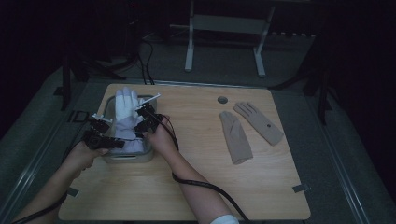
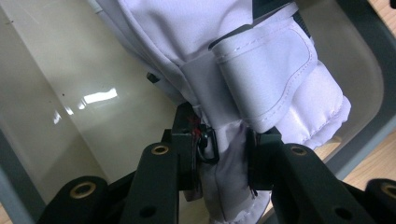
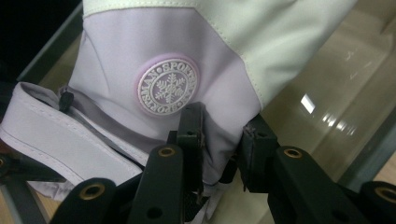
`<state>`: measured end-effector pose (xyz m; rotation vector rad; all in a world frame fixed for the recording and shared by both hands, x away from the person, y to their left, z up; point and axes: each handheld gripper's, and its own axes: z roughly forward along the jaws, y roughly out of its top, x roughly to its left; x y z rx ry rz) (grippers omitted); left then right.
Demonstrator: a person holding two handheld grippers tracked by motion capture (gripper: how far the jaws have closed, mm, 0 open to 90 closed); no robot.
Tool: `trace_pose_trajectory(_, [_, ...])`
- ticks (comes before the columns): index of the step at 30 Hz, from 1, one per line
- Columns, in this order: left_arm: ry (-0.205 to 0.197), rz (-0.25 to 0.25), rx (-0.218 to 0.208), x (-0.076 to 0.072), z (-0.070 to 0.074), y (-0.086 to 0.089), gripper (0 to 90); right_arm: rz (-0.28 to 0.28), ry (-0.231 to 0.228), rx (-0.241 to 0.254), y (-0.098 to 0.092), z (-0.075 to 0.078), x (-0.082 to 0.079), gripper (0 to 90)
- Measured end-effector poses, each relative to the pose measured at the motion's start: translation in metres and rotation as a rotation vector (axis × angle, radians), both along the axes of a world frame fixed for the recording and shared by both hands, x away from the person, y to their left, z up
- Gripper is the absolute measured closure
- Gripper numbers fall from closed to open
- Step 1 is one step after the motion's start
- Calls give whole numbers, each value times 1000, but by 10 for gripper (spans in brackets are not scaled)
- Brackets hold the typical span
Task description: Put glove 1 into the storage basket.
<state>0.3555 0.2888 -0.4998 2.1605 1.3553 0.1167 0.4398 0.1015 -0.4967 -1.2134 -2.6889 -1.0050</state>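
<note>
A white and pale lilac ski glove (image 1: 125, 109) stands with its fingers up in a clear plastic bin (image 1: 130, 157) at the table's left. My left gripper (image 1: 120, 142) is shut on the glove's cuff near the strap (image 2: 266, 70), a fold of fabric pinched between its pads (image 2: 224, 151). My right gripper (image 1: 141, 122) is shut on the cuff from the other side, just below the round snowflake badge (image 3: 168, 88), with fabric between its pads (image 3: 222, 142). The bin's wall (image 2: 70, 93) lies behind the glove, and it also shows past the right jaws (image 3: 327, 102).
Two beige gloves (image 1: 236, 137) (image 1: 259, 122) lie flat on the right half of the wooden table (image 1: 196, 186). A round cable hole (image 1: 222, 100) sits near the far edge. A metal frame (image 1: 224, 28) stands on the floor beyond the table.
</note>
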Motion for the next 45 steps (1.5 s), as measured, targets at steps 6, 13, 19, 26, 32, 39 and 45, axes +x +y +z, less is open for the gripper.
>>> trace_pose_trajectory(6, [7,-27,8,1,-4,-3,633,-15,37,-26,-1,-5,1,722])
trace_pose_trajectory(13, [13,-29,83,3,-7,-13,543,7,24,-73,4,-7,1,714])
trace_pose_trajectory(19, [20,-13,69,3,-7,-12,530,25,11,-84,5,-2,2,599])
trace_pose_trajectory(26, [5,19,42,2,-5,-8,500,59,-57,-116,3,7,0,443])
trace_pose_trajectory(32, [-59,71,17,-4,5,-3,417,73,-73,-80,-3,18,-3,285])
trace_pose_trajectory(39, [-135,76,-24,-14,22,-1,417,99,-74,-32,-12,27,-4,219])
trace_pose_trajectory(45, [-169,46,-35,-20,31,-11,435,97,-92,3,-23,36,-8,219])
